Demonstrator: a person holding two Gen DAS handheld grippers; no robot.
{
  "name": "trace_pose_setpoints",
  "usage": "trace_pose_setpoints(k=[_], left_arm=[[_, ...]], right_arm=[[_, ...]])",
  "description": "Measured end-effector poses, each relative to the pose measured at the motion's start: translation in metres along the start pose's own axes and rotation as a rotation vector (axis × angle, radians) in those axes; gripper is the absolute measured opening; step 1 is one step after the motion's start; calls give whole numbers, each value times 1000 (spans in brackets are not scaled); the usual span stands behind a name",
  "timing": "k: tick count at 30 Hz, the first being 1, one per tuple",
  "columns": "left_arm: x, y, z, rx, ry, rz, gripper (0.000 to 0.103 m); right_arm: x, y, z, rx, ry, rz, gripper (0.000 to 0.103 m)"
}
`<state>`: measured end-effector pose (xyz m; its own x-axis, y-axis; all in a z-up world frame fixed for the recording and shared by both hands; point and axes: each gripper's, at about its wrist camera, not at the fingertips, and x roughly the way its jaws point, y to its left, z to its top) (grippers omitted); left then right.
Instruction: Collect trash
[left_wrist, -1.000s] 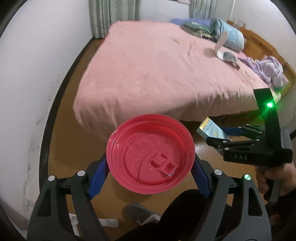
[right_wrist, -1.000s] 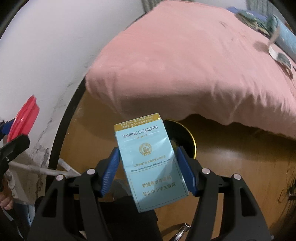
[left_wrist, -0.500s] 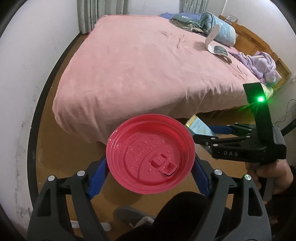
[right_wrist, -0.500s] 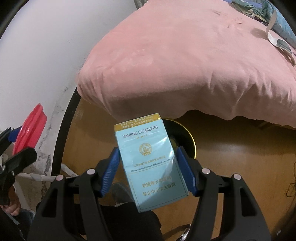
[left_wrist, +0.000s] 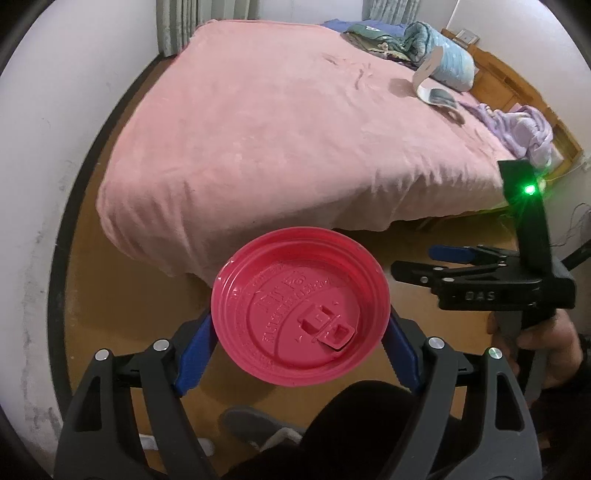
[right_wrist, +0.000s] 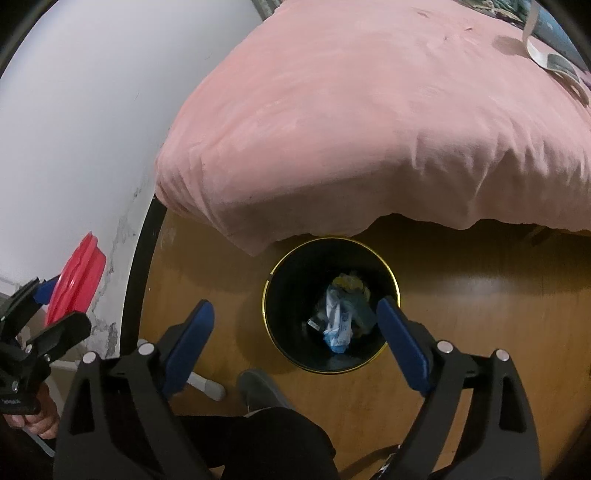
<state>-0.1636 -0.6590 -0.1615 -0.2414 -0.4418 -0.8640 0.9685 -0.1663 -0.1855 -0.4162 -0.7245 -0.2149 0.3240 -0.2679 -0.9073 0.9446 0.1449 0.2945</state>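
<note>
My left gripper (left_wrist: 300, 328) is shut on a red plastic cup lid (left_wrist: 300, 308), held flat above the wooden floor; the lid also shows edge-on at the left of the right wrist view (right_wrist: 75, 280). My right gripper (right_wrist: 295, 328) is open and empty, hovering right above a black trash bin with a gold rim (right_wrist: 280, 295) that stands at the foot of the bed. The bin holds crumpled trash and a pale blue pack (right_wrist: 338, 317). The right gripper also shows side-on in the left wrist view (left_wrist: 436, 264).
A bed with a pink cover (left_wrist: 295, 129) fills the far side, its corner overhanging near the bin (right_wrist: 258, 229). A white wall (right_wrist: 74, 129) runs along the left. My shoe (right_wrist: 258, 391) and dark trouser leg are below the grippers.
My right gripper has opened and the blue cigarette pack it held has dropped into the bin. The left gripper still holds the red lid.
</note>
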Motion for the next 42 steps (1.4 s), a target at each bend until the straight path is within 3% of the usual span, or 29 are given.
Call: trace_pose_setpoints(k=[3,4,5,25,29,31,34,38,42], left_arm=[[-5,0,3,-14,-32,-46,82],[-6,1,5,-23,-44,-59,91],[-7,1,5,-29,-52,-63,93],[-21,11,0,-86,-90,-94,93],[-54,24,-9,-147,-114,-7,93],[-86,32,-18,-191,-150,6,93],[-152,45,-45,-232,-243,125,95],[-244,69,-121,-357,-372,343,96],[-318,103,-225,-571,-402,488,96]], right_arm=[[-1,-3,1,18,-4,5,87],[-2,-4,1,24,-10,2,87],[-3,-5,2,28,-16,-1,87],[-8,16,-3,-37,-16,15,89],[-24,45,-4,-132,-66,-7,92],[-37,70,-7,-196,-92,7,92],[-56,110,-15,-296,-129,44,92],[-82,193,-44,-489,-158,152,93],[-100,285,-87,-686,-144,292,93]])
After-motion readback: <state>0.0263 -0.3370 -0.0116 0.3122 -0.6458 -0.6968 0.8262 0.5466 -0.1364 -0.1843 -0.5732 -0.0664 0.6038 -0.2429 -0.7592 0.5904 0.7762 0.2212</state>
